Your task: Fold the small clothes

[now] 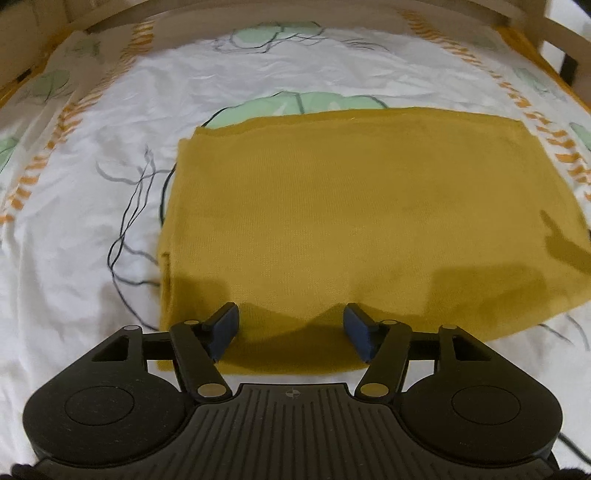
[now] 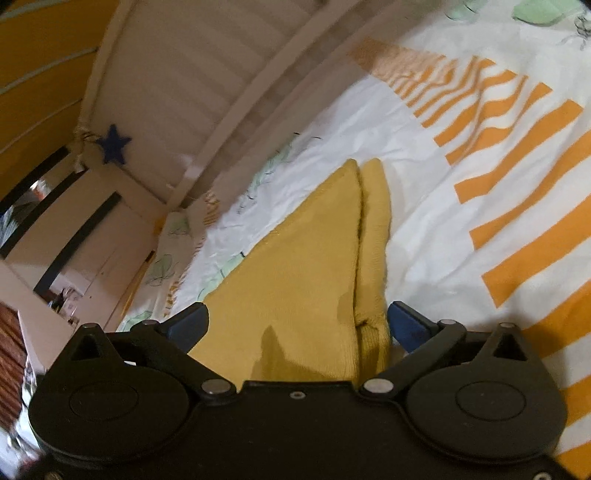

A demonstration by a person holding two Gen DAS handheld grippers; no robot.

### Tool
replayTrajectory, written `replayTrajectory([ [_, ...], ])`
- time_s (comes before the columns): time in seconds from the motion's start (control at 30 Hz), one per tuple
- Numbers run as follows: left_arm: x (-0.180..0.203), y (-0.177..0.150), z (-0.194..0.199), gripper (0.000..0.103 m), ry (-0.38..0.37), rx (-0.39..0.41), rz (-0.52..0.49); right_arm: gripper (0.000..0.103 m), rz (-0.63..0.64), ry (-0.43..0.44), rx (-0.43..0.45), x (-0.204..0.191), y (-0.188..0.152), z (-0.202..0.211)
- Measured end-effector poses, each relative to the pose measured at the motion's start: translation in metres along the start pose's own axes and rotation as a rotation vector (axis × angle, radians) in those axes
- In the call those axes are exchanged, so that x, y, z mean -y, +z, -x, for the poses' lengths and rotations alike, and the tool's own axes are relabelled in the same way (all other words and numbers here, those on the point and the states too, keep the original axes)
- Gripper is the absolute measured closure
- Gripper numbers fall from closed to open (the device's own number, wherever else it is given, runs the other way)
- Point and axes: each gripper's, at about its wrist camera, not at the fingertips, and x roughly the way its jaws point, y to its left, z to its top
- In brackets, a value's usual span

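A mustard-yellow knit garment (image 1: 369, 214) lies flat as a folded rectangle on the patterned bed sheet (image 1: 110, 147). My left gripper (image 1: 290, 328) hovers over the garment's near edge, left of its middle. Its blue pads (image 1: 225, 326) stand apart and nothing is pinched between them. In the right wrist view the same garment (image 2: 303, 266) runs away from the camera, with a narrower folded strip (image 2: 375, 221) along its right side. My right gripper (image 2: 297, 325) is tilted over that end. It is wide open, and the cloth lies below between the fingers (image 2: 408, 325).
The sheet (image 2: 480, 147) is white with orange stripes and green leaf prints. A pale wooden rail (image 1: 258, 11) curves round the far side of the bed. A slatted white panel (image 2: 177, 85) with a blue star (image 2: 112, 144) stands at the left. A cupboard (image 2: 81, 229) lies beyond.
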Motion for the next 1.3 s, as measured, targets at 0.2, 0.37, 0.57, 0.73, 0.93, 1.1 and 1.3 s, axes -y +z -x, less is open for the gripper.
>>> replayTrajectory([
  [0.2,0.012,0.031,0.016,0.043,-0.090,0.060,0.118,0.000,0.026,-0.008,-0.005,-0.003,0.001,-0.004],
  [0.37,0.025,0.068,0.003,0.043,-0.107,0.077,0.165,0.000,0.025,0.002,0.004,0.000,0.000,0.000],
  [0.57,0.028,0.098,-0.024,0.043,-0.112,0.033,0.232,0.000,0.036,0.001,0.006,0.001,0.000,-0.001],
  [0.73,0.031,0.108,-0.040,0.043,-0.106,-0.013,0.238,0.000,0.029,0.011,0.008,0.002,0.000,0.000],
  [0.93,0.045,0.120,-0.058,0.043,-0.068,-0.062,0.174,0.000,0.029,0.012,0.008,0.002,0.000,0.000],
  [1.1,0.050,0.118,-0.075,0.043,-0.039,-0.110,0.155,0.000,0.027,0.012,0.006,0.001,-0.001,0.001],
  [1.3,0.057,0.116,-0.077,0.041,-0.007,-0.109,0.106,0.000,0.019,0.005,-0.008,-0.001,0.002,-0.001],
])
